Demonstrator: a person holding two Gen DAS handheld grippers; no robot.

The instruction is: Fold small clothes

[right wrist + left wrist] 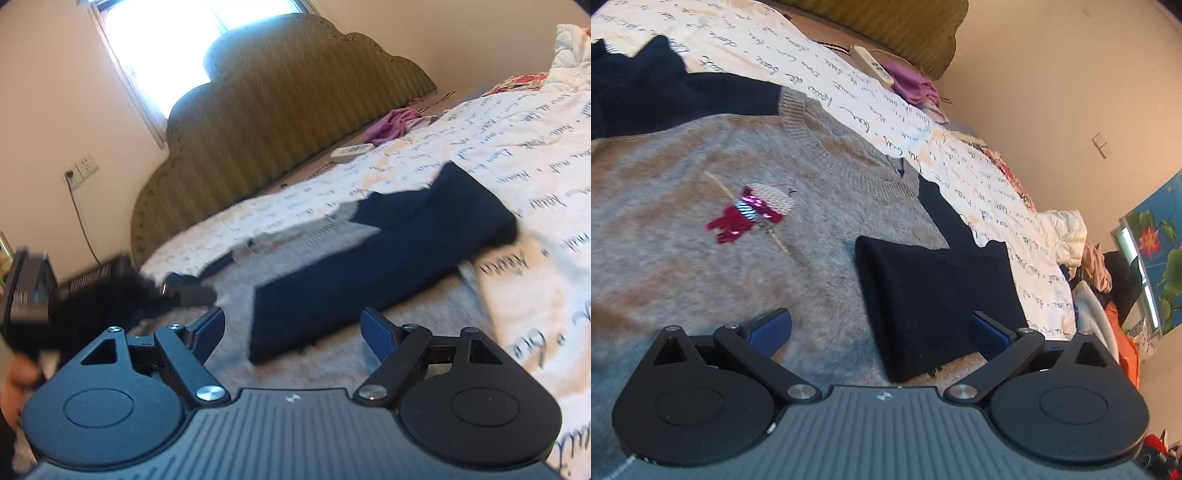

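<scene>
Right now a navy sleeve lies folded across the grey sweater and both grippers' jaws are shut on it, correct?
Not quite. The sleeve does lie folded on the sweater, but both wrist views show the left gripper and right gripper with jaws open, gripping nothing.

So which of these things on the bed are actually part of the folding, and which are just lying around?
Part of the job:
- grey sweater
- navy sleeve, folded over it
- left gripper, open
- right gripper, open

Just lying about:
- purple cloth
- white remote
- printed bedsheet
- headboard
</scene>
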